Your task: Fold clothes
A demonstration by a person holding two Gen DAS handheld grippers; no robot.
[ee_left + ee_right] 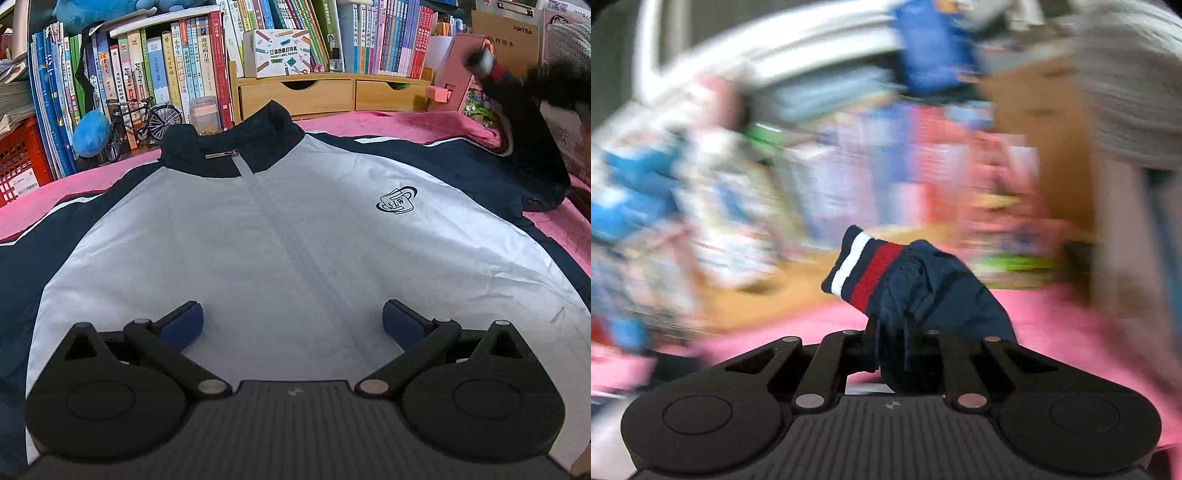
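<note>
A white jacket (295, 229) with navy sleeves, a navy collar and a closed zip lies front up and spread out on pink cloth. My left gripper (293, 317) hangs open just above its lower front, with only the fabric below between the blue pads. The jacket's right-hand sleeve (532, 147) is lifted off the cloth and blurred in the left wrist view. In the right wrist view my right gripper (892, 326) is shut on that navy sleeve just behind its red, white and navy striped cuff (864, 269), which sticks out ahead of the fingers.
Pink cloth (37, 206) covers the surface. Behind it stand rows of books (184, 74), a wooden drawer unit (314, 94), a toy bicycle (144, 122), a blue plush (90, 133), a red crate (18, 158) and a pink box (458, 74). The right wrist background is motion-blurred.
</note>
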